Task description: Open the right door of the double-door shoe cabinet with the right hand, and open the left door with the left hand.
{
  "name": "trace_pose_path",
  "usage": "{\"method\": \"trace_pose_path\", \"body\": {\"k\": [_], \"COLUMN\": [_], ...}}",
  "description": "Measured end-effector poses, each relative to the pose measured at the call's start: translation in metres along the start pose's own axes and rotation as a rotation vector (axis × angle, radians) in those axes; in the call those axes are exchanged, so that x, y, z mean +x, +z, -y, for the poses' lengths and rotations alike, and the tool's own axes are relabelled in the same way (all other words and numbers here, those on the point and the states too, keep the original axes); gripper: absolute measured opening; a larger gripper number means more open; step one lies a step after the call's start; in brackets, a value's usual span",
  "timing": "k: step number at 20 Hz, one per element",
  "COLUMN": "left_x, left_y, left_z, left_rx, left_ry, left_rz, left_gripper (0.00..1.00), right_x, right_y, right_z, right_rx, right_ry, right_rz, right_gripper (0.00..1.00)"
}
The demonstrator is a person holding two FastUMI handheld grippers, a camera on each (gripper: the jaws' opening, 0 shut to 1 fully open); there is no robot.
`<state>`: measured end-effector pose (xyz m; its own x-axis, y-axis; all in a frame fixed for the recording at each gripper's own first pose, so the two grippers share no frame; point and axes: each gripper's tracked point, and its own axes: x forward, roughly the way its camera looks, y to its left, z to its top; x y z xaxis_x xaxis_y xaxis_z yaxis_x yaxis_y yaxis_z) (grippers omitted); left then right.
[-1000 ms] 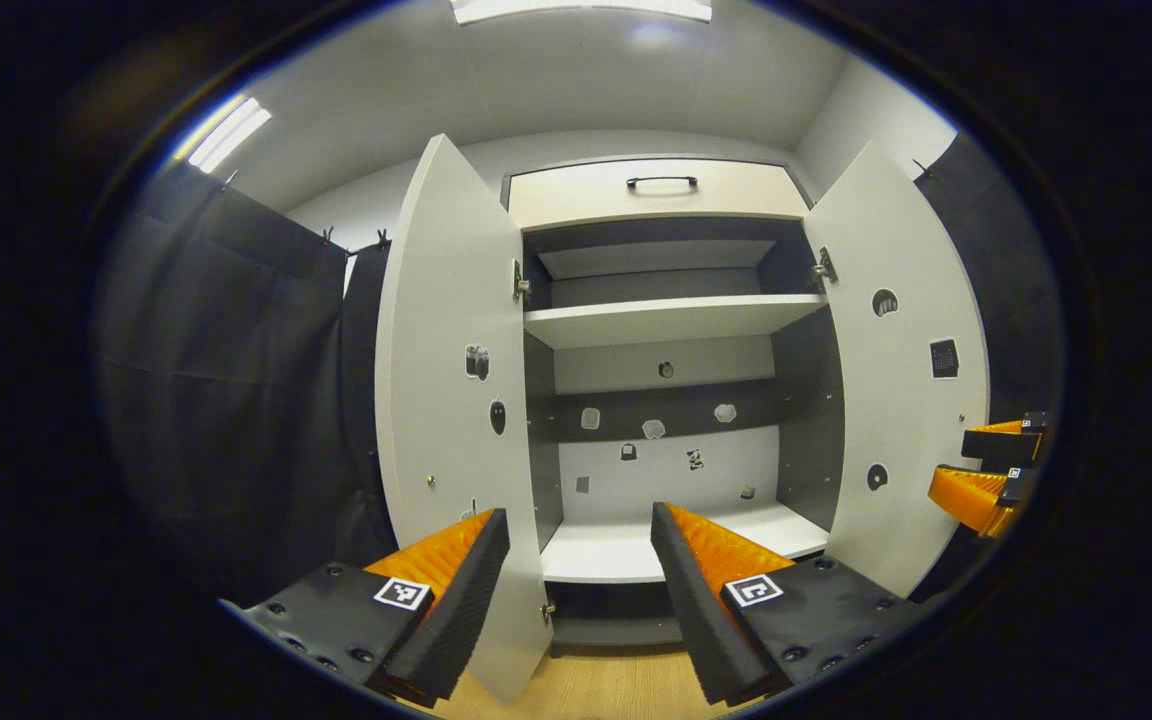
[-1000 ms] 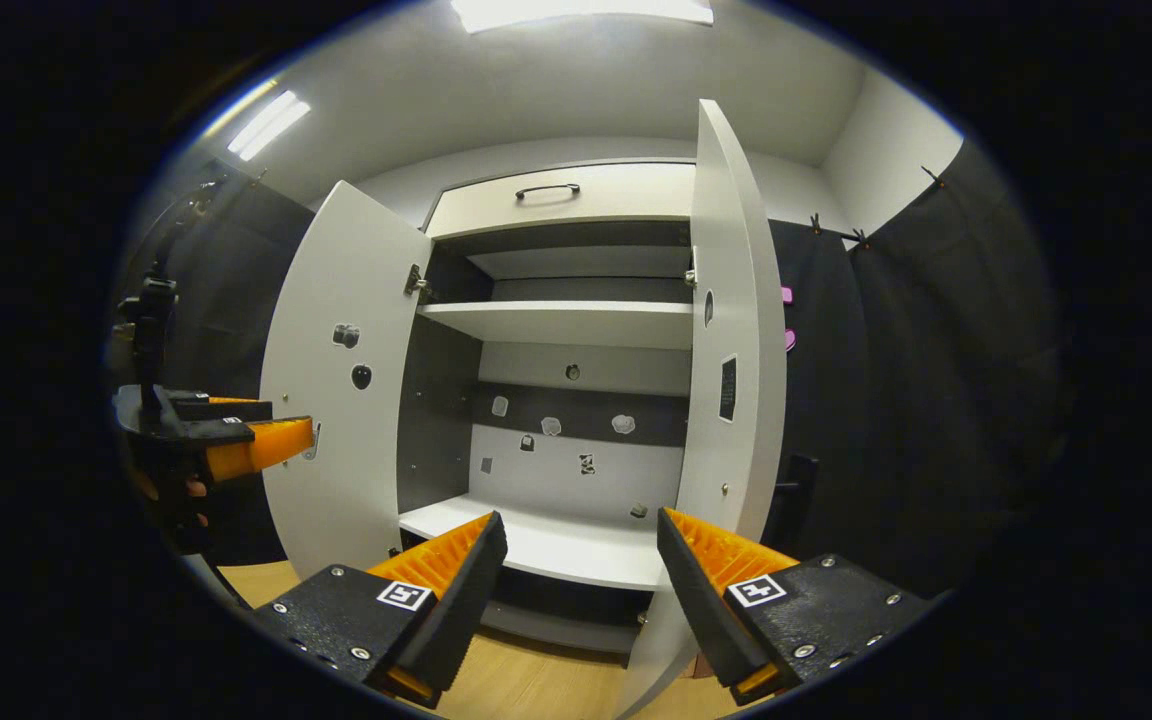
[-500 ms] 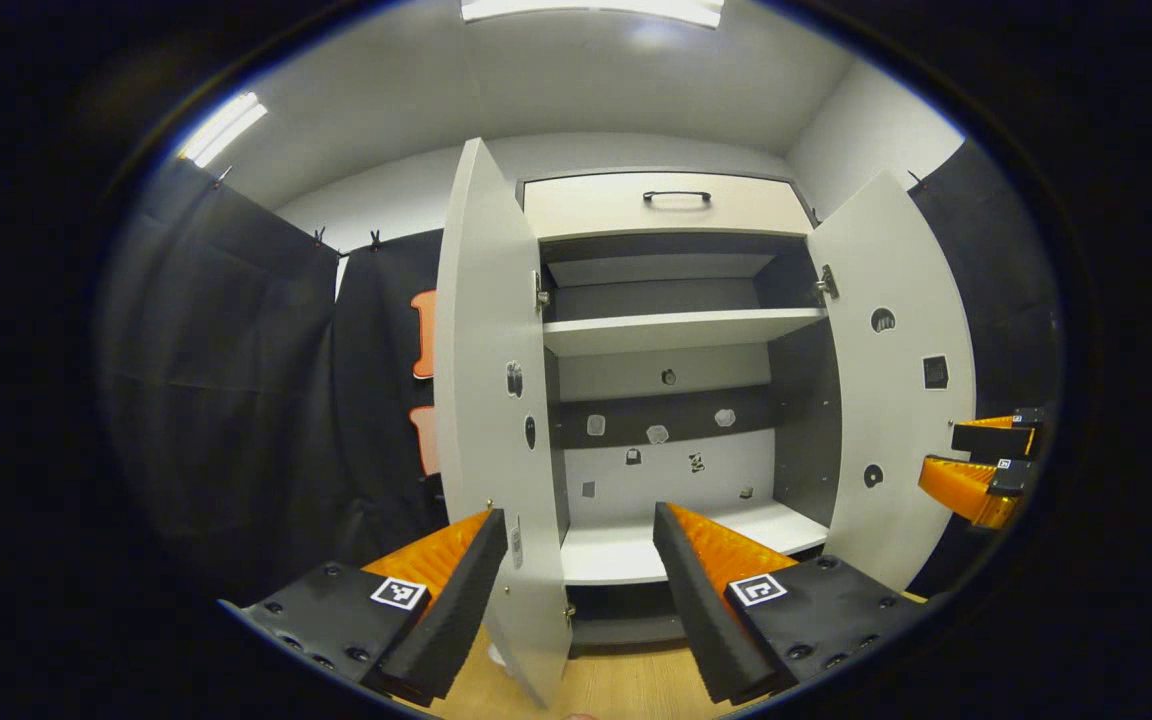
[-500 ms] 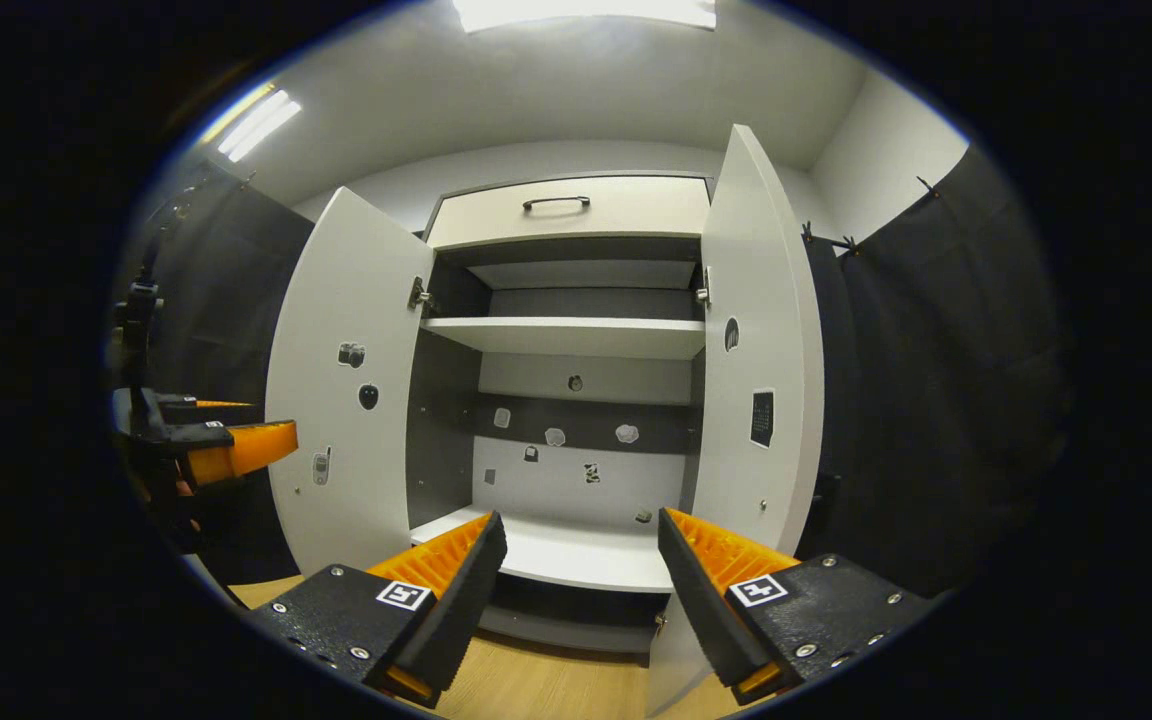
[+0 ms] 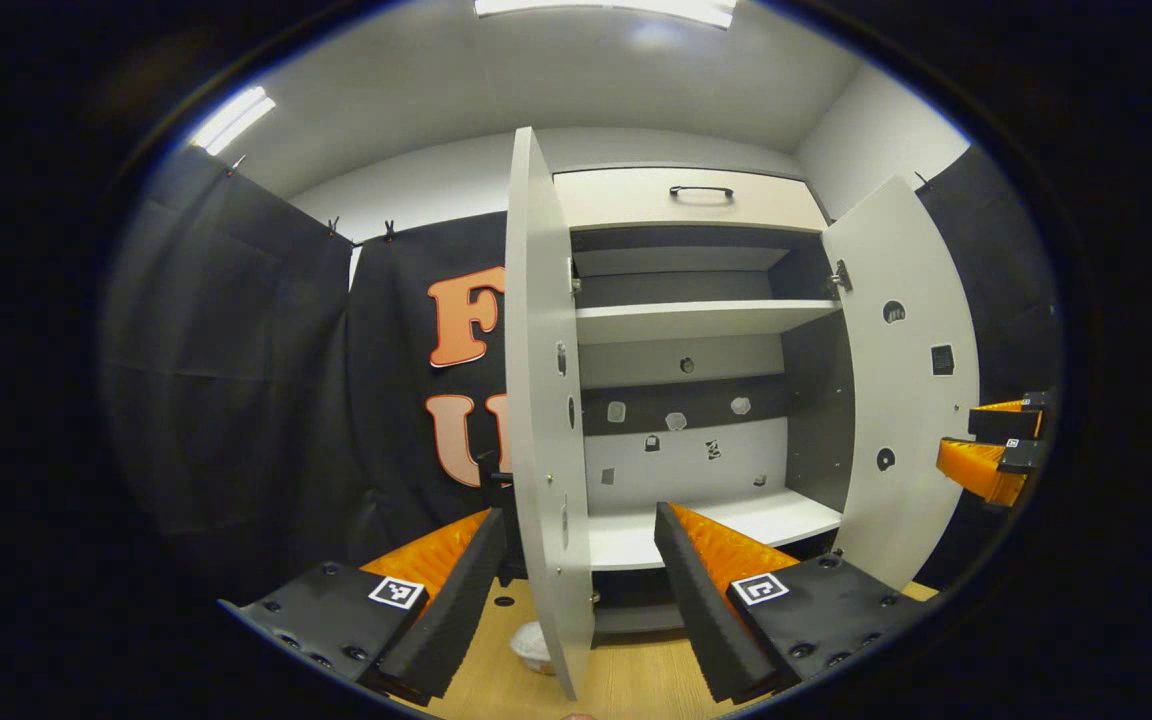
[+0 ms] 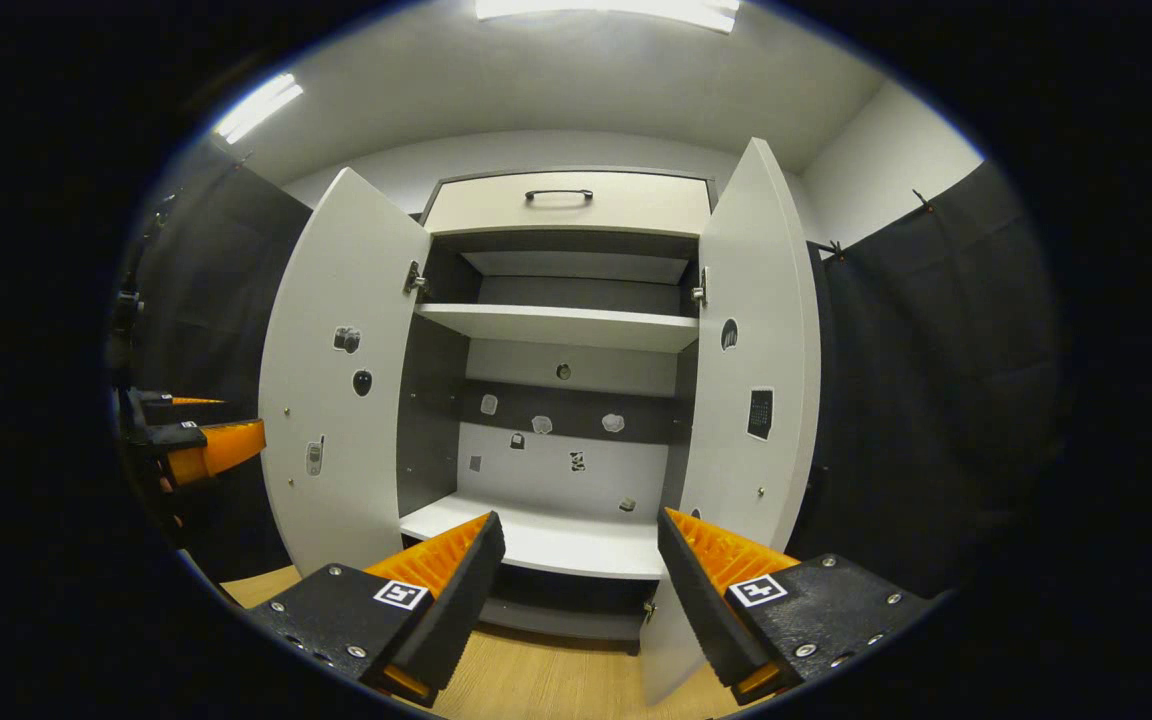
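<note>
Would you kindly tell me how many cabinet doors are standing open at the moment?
2: the left door swung out leftward, and the right door swung out rightward. The drawer above appears shut.

Light comes from overhead: a bright ceiling panel (image 5: 604, 8) at top centre, blown out to pure white, and a second strip light (image 5: 230, 105) at upper left, also clipped. Same pair in the right gripper view, panel (image 6: 606, 10) and strip (image 6: 258, 105). White cabinet doors (image 6: 336, 370) evenly lit, no hard glare. Cabinet interior (image 6: 576, 290) under the upper shelf sits in soft shadow. Black cloth wall (image 5: 226, 380) reads dim, folds barely visible. Strong fisheye bending: door edges bow outward near the rim. Focus sharp at centre, softer toward the edges; no motion blur.
</note>
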<state>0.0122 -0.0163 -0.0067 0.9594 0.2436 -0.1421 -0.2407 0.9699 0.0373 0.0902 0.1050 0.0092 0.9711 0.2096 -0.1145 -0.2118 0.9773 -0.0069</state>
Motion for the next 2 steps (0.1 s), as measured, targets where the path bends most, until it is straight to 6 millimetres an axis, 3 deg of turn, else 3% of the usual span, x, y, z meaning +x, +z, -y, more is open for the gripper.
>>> {"method": "trace_pose_path", "body": {"k": [2], "left_x": [-0.0024], "left_y": [0.0073], "left_z": [-0.005], "left_rx": [0.004], "left_ry": [0.033], "left_rz": [-0.003], "left_gripper": [0.96], "right_x": [-0.0002], "right_y": [0.0029], "right_z": [0.0034], "right_rx": [0.002], "right_ry": [0.011], "right_rz": [0.008], "right_gripper": [0.94]}}
